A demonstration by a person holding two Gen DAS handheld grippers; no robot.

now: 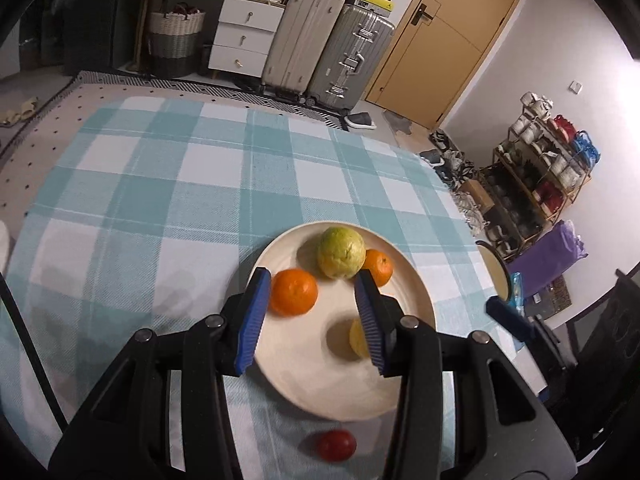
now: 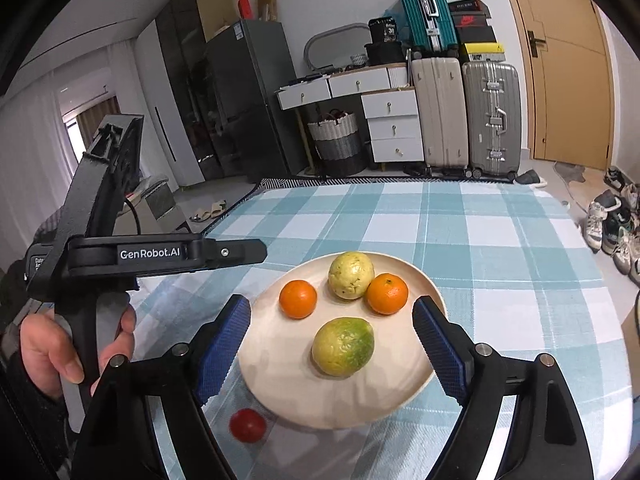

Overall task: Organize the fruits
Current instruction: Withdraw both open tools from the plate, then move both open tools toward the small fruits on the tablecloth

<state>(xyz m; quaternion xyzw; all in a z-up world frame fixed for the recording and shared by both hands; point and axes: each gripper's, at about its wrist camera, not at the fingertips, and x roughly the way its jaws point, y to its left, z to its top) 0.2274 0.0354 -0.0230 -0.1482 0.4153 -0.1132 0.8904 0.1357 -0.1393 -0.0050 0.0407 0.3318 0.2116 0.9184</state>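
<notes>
Looks mostly done: two tangerines (image 2: 298, 299) and two green-yellow guavas (image 2: 343, 347) already sit on the cream plate (image 2: 400, 400). Only the red tomato (image 2: 247, 425) is left, on the checked cloth just off the plate's near-left rim. Left gripper (image 1: 316, 320) and right gripper (image 2: 332, 344) both hover spread wide, holding nothing.

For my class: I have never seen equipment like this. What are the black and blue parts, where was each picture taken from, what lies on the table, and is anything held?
No robot here: a person holds two hand-held grasping tools. Each picture comes from a camera on one tool, looking along its blue fingers. The left tool and the right tool are both open and hold nothing. On the blue-and-white checked tablecloth sits a round cream plate with two oranges and two yellow-green fruits. A small red fruit lies on the cloth just off the plate.
</notes>
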